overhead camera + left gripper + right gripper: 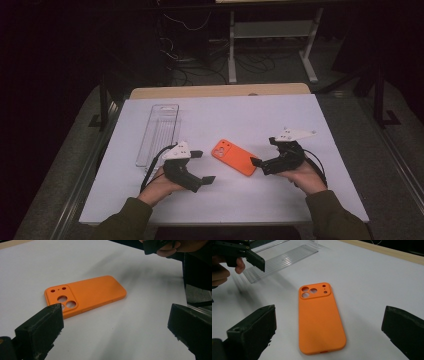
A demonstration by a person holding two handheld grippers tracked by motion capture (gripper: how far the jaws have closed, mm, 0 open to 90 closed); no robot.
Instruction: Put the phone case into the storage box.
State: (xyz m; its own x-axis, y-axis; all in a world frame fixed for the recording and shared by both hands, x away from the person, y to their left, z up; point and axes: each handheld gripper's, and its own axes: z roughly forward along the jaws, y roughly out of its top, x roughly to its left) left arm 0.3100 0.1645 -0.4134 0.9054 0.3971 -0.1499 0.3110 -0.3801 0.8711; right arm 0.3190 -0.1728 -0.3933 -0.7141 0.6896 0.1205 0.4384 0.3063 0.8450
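An orange phone case [320,317] lies flat, back up, mid-tabletop between two wide-apart black jaws; a clear plastic tray [284,257] sits toward the far-left corner.

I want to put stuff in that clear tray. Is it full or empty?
Empty. The high view shows the tray's ribbed bottom bare through its clear walls, and the orange case lies outside it on the table.

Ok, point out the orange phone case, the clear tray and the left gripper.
orange phone case [320,322], right gripper view, middle of its back.
clear tray [159,134], high view, ribbed floor.
left gripper [202,166], high view, midway between its open jaws.
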